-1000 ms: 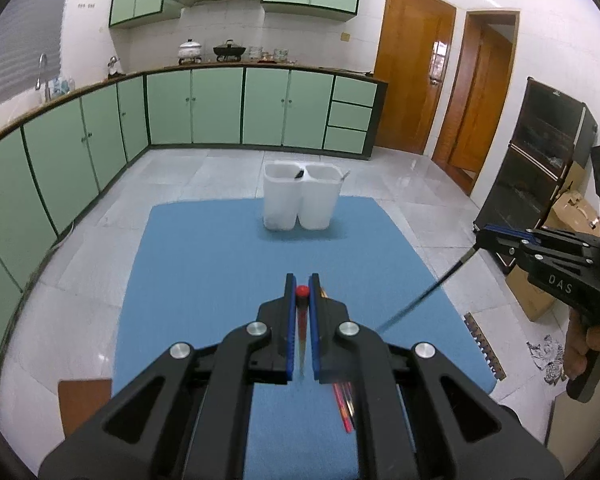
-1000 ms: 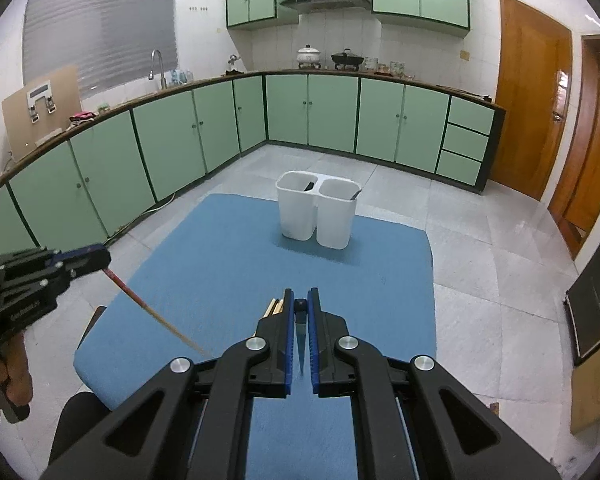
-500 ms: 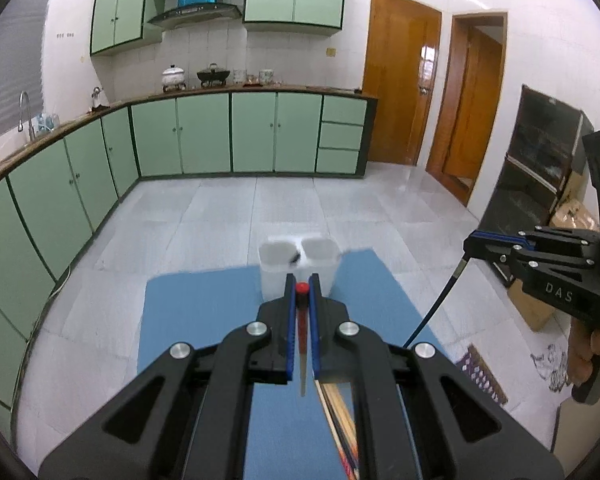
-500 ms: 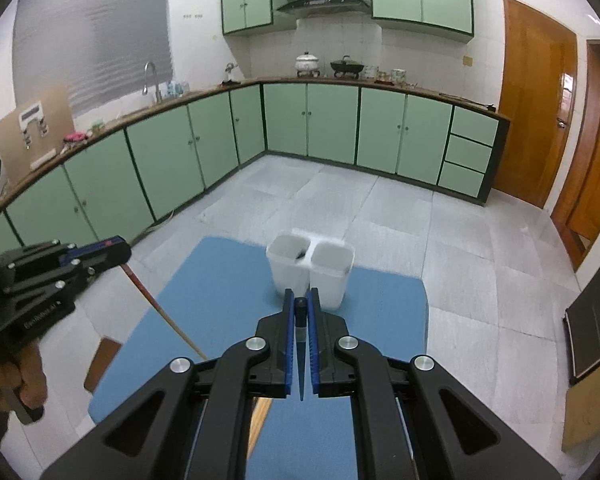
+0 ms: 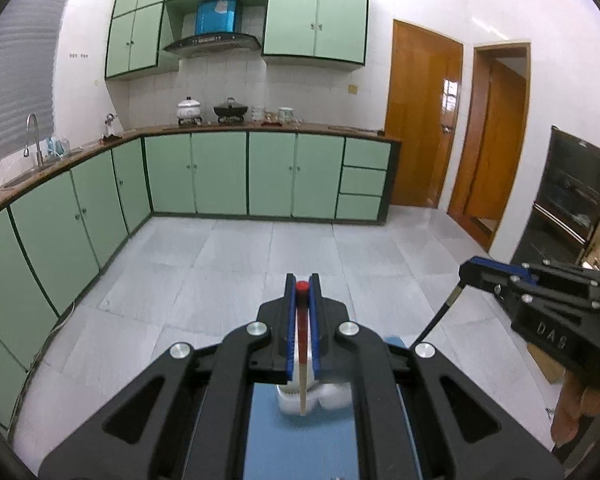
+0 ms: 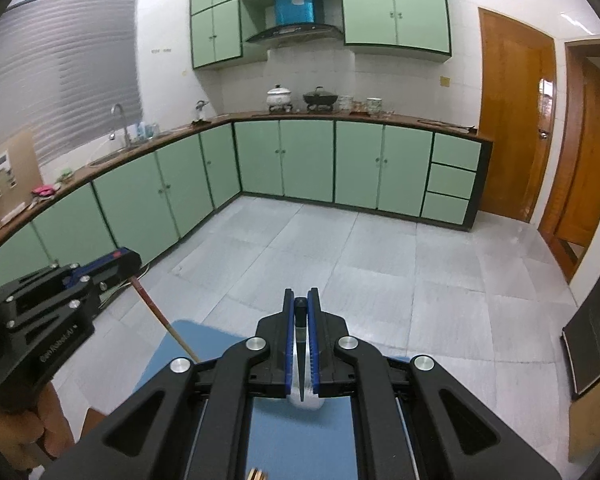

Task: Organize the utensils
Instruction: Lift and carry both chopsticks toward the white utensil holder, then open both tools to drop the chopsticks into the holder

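My left gripper (image 5: 301, 286) is shut on a red-topped wooden chopstick (image 5: 301, 344) that hangs down between its fingers. It also shows in the right wrist view (image 6: 118, 258), with the chopstick (image 6: 162, 320) slanting down from it. My right gripper (image 6: 300, 303) is shut on a black chopstick (image 6: 300, 344); in the left wrist view it (image 5: 470, 270) holds the black chopstick (image 5: 440, 316) slanting down. The white two-compartment utensil holder (image 5: 328, 396) on the blue mat (image 5: 300, 440) is mostly hidden below the left gripper, and it shows in the right wrist view (image 6: 308, 398).
More chopsticks (image 6: 256, 474) lie on the blue mat (image 6: 300, 436) at the bottom edge of the right wrist view. Green cabinets (image 5: 220, 176) line the far and left walls. A black cabinet (image 5: 568, 200) and cardboard boxes stand to the right.
Both grippers have lifted and tilted up with their chopsticks. The holder and mat have slid to the bottom of both views, now mostly hidden behind the fingers.
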`<state>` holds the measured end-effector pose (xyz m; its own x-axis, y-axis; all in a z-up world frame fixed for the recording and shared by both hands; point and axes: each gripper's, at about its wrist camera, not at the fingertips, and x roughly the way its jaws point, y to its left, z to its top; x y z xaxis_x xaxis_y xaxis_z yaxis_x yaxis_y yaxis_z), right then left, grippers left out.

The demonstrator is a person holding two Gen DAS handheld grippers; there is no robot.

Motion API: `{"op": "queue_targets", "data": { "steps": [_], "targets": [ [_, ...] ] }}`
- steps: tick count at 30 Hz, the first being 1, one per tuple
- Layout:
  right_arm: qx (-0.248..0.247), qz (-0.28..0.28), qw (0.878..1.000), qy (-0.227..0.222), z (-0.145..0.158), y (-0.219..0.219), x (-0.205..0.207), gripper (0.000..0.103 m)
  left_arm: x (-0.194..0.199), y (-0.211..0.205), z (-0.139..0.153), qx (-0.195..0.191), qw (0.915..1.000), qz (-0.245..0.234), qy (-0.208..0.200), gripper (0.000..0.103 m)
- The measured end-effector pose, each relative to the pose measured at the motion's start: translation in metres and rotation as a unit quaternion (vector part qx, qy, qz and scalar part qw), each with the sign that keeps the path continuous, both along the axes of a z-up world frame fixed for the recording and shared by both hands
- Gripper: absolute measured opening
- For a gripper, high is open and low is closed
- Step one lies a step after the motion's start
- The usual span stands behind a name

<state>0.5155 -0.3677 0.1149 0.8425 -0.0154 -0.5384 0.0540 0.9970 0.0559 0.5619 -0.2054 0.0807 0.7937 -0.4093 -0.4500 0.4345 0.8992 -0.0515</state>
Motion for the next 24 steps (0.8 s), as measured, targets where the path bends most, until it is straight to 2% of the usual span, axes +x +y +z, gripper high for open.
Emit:
{"op": "queue_targets", "data": {
  "steps": [5, 12, 15, 16, 18, 22, 24],
  "targets": [
    [0.007, -0.012, 1.0, 0.006, -0.032, -0.017, 0.042, 0.006, 0.048, -0.018, -0.016, -0.008, 0.9998, 0.015, -0.006, 0.005],
    [0.014, -0.015, 0.998, 0.052, -0.102, -0.032, 0.075, 0.006, 0.082, -0.03, -0.09, 0.009, 0.9992, 0.008, 0.039, 0.005],
    [0.025, -0.015, 0.997, 0.069, -0.122, -0.036, 0.075, 0.008, 0.087, -0.022, -0.11, 0.017, 0.9984, 0.013, 0.052, 0.007],
    [0.028, -0.014, 0.997, 0.069, -0.123, -0.037, 0.072, 0.009, 0.086, -0.018, -0.114, 0.016, 0.9983, 0.013, 0.054, 0.01],
    [0.03, -0.019, 0.998, 0.061, -0.122, -0.04, 0.063, 0.019, 0.082, -0.011, -0.113, 0.022, 0.9983, 0.016, 0.052, 0.032],
    [0.039, -0.018, 0.998, 0.039, -0.104, -0.045, 0.037, 0.021, 0.06, 0.014, -0.096, 0.014, 0.9991, 0.015, 0.037, 0.039],
    [0.043, -0.018, 0.999, 0.027, -0.096, -0.047, 0.023, 0.023, 0.045, 0.027, -0.089, 0.012, 0.9994, 0.019, 0.027, 0.048]
  ]
}}
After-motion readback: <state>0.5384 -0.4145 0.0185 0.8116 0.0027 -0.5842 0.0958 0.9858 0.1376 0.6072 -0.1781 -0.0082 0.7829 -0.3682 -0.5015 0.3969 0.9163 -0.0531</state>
